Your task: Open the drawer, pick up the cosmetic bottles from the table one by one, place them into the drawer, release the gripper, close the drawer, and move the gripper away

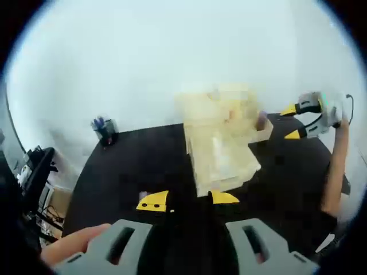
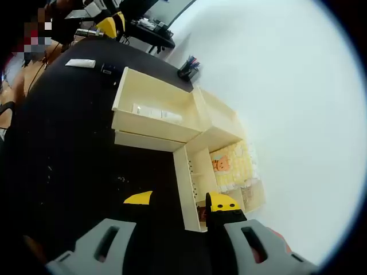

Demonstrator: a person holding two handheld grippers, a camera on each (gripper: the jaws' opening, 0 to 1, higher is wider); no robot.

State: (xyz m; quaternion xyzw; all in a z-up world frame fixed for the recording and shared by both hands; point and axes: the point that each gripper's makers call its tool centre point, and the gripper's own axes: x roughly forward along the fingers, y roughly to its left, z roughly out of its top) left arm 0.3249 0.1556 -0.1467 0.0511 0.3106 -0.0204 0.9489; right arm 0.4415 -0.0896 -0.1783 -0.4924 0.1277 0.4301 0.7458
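The drawer (image 2: 153, 117) is pulled well out of its pale wooden organizer (image 2: 221, 157), which stands on my black desk (image 2: 69, 154) against a white wall (image 2: 287, 86). In my right gripper view I look into the open drawer from the side: two pale cosmetic bottles (image 2: 156, 112) lie flat on its floor near the back wall, end to end or nearly so. The organizer behind has open shelves, and one panel carries a small bear picture (image 2: 221, 164). In my left gripper view the same drawer (image 1: 221, 157) points toward me, blurred, so I cannot make out what it contains from there.

My left gripper (image 1: 186, 200) hovers over the desk just in front of the drawer, its yellow-tipped fingers (image 1: 153, 201) spread wide and holding nothing. My right gripper (image 2: 180, 200) sits beside the organizer's near corner, fingers likewise apart and empty; from the left gripper view I see it (image 1: 298, 121) off to the side of the organizer, my arm trailing below it.

One more flat white bottle (image 2: 80, 63) lies on the desk beyond the drawer, with a small dark item just beside it. A dark pen cup (image 1: 105, 129) stands at the desk's far edge, well apart from everything else
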